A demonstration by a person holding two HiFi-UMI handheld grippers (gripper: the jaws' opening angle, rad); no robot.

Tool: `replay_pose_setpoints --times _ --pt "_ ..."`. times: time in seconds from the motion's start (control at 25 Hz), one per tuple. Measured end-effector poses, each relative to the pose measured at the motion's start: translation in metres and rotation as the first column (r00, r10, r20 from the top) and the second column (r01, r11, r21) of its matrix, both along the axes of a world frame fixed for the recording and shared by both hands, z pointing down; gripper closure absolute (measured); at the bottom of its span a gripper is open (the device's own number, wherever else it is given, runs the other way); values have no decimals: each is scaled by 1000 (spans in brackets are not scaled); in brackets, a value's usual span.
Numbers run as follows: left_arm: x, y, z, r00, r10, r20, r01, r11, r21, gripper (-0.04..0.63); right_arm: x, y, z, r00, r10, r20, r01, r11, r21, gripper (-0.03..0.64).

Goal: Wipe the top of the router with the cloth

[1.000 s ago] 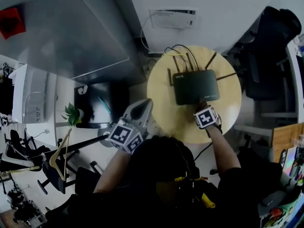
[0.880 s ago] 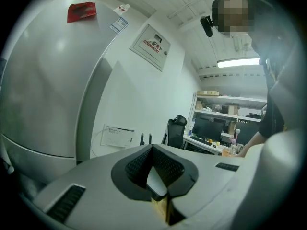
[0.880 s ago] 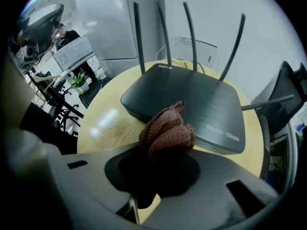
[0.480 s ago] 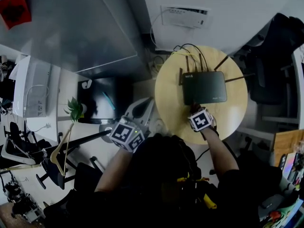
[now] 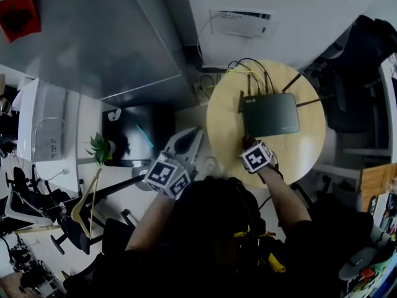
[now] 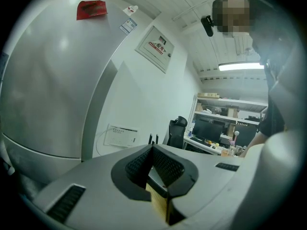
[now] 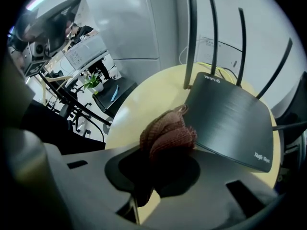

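Router lies flat on the round table, upper right of the head view, long side running left to right. Our right gripper, the nearer one, sits just below its lower left corner, jaws clamped on the bunched cloth. We judge the wipe must travel up and right across the top. Our left gripper hangs off the table, jaws together, empty
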State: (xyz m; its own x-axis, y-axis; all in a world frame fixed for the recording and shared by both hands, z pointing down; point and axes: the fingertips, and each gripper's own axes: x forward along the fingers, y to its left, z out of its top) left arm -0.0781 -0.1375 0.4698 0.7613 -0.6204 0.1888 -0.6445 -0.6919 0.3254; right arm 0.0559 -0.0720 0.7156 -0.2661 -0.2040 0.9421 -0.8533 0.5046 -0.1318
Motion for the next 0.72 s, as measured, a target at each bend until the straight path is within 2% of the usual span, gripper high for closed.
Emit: replay_pose_setpoints --times 0.32,0.48,0.6,0.72 --pt "2 -11 -1 999 27 -29 -27 1000 11 597 -19 -10 -11 995 31 91 -33 999 18 551" --pt "14 -14 -10 998 53 -42 -51 998 33 597 0 -6 -19 991 53 126 -54 999 4 551" --pt "18 -18 -17 997 58 -53 -55 997 54 597 20 -12 -46 975 90 202 -102 993 54 551" --pt "21 -22 -20 997 55 -53 -52 997 63 597 51 -22 -75 964 126 236 -164 975 149 551"
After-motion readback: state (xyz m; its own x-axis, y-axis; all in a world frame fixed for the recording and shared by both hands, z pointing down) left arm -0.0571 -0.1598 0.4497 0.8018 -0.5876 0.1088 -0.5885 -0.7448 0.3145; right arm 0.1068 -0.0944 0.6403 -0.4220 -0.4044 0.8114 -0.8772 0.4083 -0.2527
